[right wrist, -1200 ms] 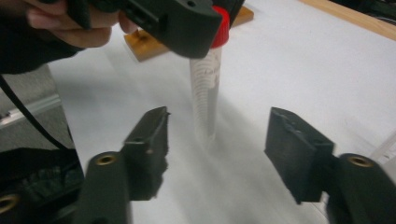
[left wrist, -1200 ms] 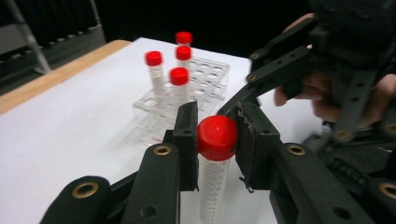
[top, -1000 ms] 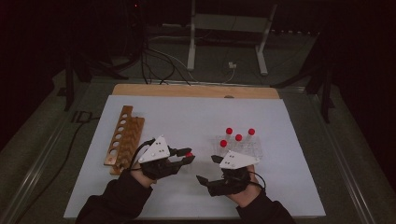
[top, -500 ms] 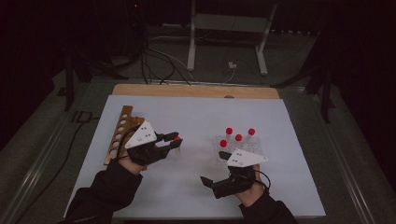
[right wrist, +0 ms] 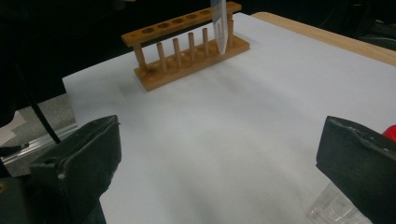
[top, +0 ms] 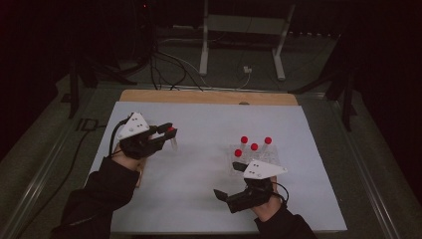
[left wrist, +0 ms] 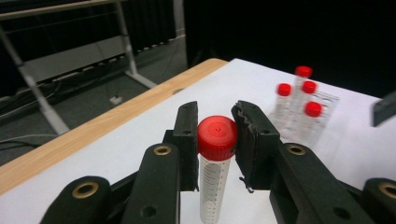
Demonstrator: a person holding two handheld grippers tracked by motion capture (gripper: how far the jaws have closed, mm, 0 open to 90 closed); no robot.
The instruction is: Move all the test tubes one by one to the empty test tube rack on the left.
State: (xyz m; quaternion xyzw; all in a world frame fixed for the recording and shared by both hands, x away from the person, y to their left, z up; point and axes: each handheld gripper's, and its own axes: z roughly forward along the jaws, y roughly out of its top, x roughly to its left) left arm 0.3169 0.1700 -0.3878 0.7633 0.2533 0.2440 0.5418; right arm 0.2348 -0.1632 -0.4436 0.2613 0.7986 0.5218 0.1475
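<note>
- The white table (top: pixel 199 199) carries a wooden tube rack (right wrist: pixel 187 51) by its left edge and a clear rack (top: pixel 259 157) towards its right edge, with four red-capped tubes (top: pixel 254 147) standing in the clear one.
- The right gripper (top: pixel 230 197), near the front edge, has just been opening; its jaws stand wide with nothing between them.
- The left gripper (top: pixel 168 133), above the table's left side, is clamped on a red-capped centrifuge tube (left wrist: pixel 215 163), held upright just under its cap.

Clear tube (left wrist: pixel 214 186) with printed scale marks and red cap (left wrist: pixel 216 137); black tool (left wrist: pixel 215 140); white table (top: pixel 209 124); brown wooden rack (right wrist: pixel 187 44).
</note>
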